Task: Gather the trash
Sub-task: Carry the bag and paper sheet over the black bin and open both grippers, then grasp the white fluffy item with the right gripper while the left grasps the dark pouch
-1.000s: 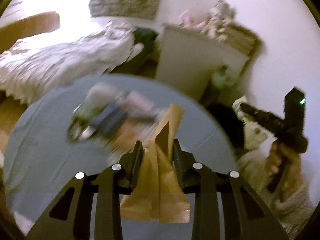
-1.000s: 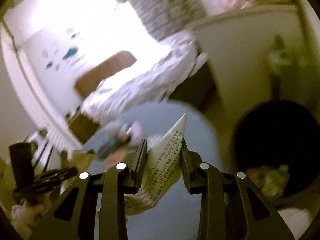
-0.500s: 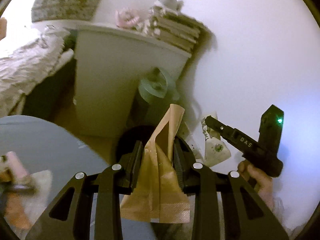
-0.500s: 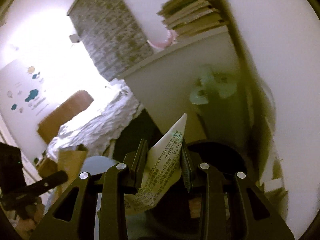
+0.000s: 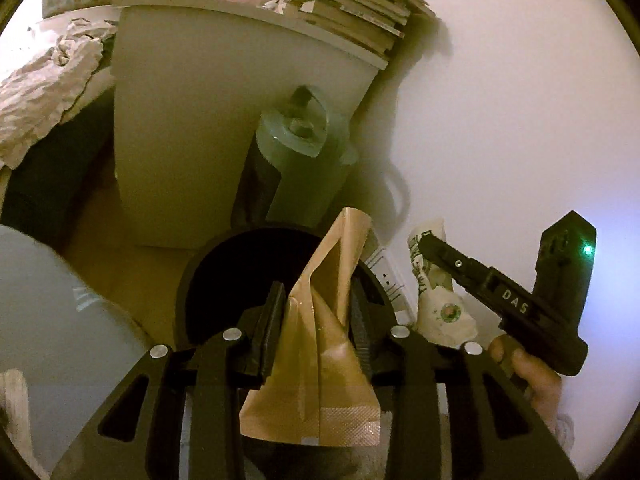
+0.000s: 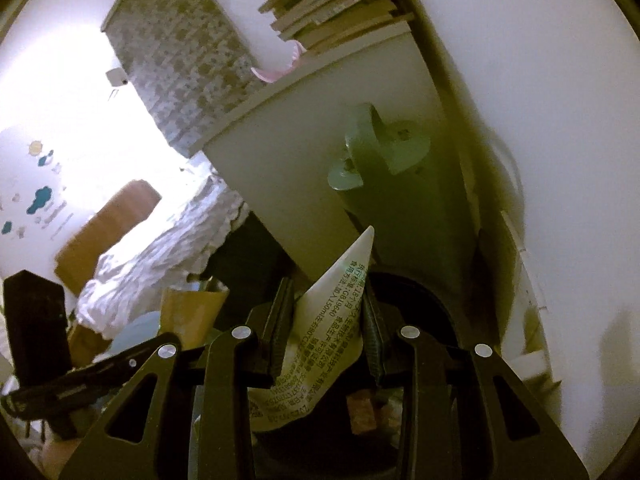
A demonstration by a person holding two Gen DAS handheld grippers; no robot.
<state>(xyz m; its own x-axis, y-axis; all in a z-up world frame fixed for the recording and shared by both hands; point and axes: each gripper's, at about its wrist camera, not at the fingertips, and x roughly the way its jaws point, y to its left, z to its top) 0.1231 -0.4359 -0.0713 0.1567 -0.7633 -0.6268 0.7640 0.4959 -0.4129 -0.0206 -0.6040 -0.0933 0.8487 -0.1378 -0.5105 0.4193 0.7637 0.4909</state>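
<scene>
My left gripper (image 5: 318, 312) is shut on a crumpled brown paper bag (image 5: 320, 344) and holds it over the round black trash bin (image 5: 224, 276) on the floor. My right gripper (image 6: 326, 312) is shut on a white printed wrapper (image 6: 328, 320) and holds it above the same bin (image 6: 436, 312). In the left wrist view the right gripper (image 5: 500, 300) sits to the right with the wrapper (image 5: 440, 308) hanging from it. In the right wrist view the left gripper (image 6: 80, 384) and its brown bag (image 6: 188, 312) show at lower left.
A white cabinet (image 5: 224, 120) with stacked books (image 5: 352, 8) stands behind the bin. A rolled green mat (image 5: 304, 168) leans by the white wall (image 5: 520, 120). The grey round table (image 5: 48, 320) lies at left, a bed (image 6: 160, 248) farther back.
Both grippers swung away from the grey table to the right and came over the black bin, each still holding its piece of trash.
</scene>
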